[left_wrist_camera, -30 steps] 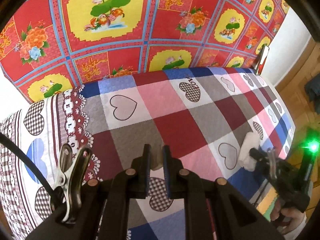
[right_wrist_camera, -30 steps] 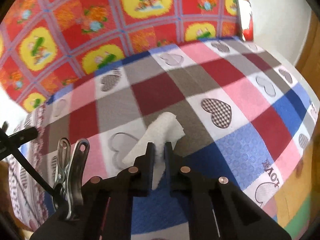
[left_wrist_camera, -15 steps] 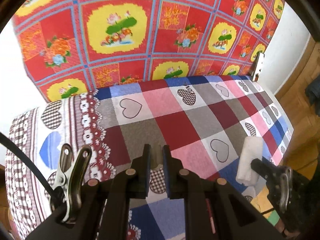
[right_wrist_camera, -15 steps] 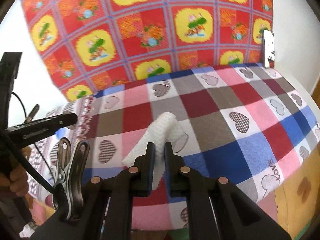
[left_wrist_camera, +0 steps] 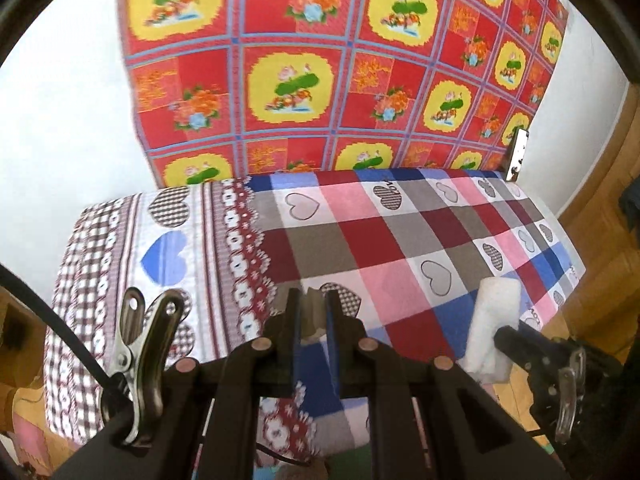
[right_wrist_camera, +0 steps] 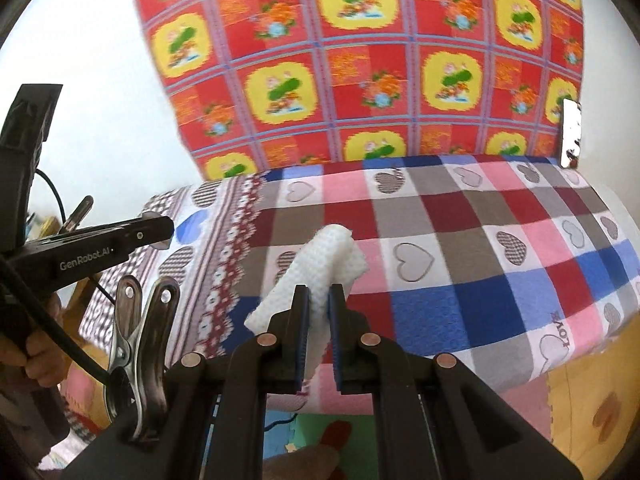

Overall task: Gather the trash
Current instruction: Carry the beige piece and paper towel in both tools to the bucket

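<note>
A white crumpled paper towel (right_wrist_camera: 320, 264) hangs in the air over the bed's near edge, and my right gripper (right_wrist_camera: 319, 296) is shut on its lower part. From the left wrist view, the same towel (left_wrist_camera: 494, 320) shows at the right, sticking up out of the right gripper (left_wrist_camera: 505, 336). My left gripper (left_wrist_camera: 312, 312) is shut on a small pale scrap (left_wrist_camera: 313, 318) that sits between its fingers. Seen from the right wrist camera, the left gripper (right_wrist_camera: 164, 230) reaches in from the left, a bit of the pale scrap showing at its tip.
Below both grippers lies a bed with a checked, heart-printed blanket (left_wrist_camera: 400, 248). A red and yellow flowered cloth (left_wrist_camera: 320, 80) hangs on the wall behind. A small upright card (right_wrist_camera: 570, 132) stands at the bed's far right corner. Wooden floor and coloured mats (right_wrist_camera: 320, 432) lie below.
Both grippers have risen and drawn back from the bed. The paper towel has come up off the blanket in the right gripper. More wall now shows.
</note>
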The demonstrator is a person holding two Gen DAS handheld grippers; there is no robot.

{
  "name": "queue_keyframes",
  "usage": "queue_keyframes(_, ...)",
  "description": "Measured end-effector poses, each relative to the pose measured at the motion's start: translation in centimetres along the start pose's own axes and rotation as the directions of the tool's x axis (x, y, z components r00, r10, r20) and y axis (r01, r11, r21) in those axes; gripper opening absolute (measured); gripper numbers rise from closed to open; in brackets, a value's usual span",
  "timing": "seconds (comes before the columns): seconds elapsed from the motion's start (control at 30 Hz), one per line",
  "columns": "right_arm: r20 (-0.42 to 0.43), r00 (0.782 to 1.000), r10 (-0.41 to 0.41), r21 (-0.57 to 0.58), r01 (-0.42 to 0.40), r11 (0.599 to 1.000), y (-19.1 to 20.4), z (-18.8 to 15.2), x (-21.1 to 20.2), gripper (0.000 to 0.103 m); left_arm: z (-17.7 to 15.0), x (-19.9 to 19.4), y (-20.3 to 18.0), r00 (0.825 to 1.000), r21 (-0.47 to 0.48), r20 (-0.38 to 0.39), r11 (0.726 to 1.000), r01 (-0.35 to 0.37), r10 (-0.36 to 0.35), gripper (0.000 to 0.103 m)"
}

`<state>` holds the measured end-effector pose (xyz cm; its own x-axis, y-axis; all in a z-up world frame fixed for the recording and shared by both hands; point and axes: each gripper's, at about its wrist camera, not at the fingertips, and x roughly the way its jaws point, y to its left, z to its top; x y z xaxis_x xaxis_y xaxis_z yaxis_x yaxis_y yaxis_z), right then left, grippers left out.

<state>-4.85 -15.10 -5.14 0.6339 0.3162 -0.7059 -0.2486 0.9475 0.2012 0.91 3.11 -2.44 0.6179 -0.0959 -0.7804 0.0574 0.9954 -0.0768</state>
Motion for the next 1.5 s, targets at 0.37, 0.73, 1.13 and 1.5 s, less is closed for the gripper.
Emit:
queue_keyframes(0.37, -0.009, 0.993, 0.120, -0.124, -0.120, 0.985, 6.2, 0.3, -0.1, 0.011, -3.2, -4.7, 4.5, 0.996, -0.091, 0.030, 0.993, -0.081, 0.084, 0.012)
queue_keyframes(0.73, -0.058, 0.967, 0.249, -0.254, -0.256, 0.933, 14.6, -0.1, 1.4, 0.011, -6.1, -8.7, 12.0, 0.978, -0.237, 0.036, 0.952, -0.193, 0.207, 0.012)
queue_keyframes(1.13, -0.118, 0.936, 0.332, -0.333, -0.352, 0.875, 26.7, 0.0, 4.3, 0.011, -10.2, -11.7, 24.4, 0.951, -0.388, 0.002, 0.877, -0.284, 0.309, 0.012)
queue_keyframes(1.5, -0.182, 0.924, 0.336, -0.369, -0.381, 0.848, 38.4, 1.1, 10.1, 0.011, -13.2, -9.6, 38.6, 0.950, -0.438, -0.071, 0.846, -0.304, 0.305, 0.012)
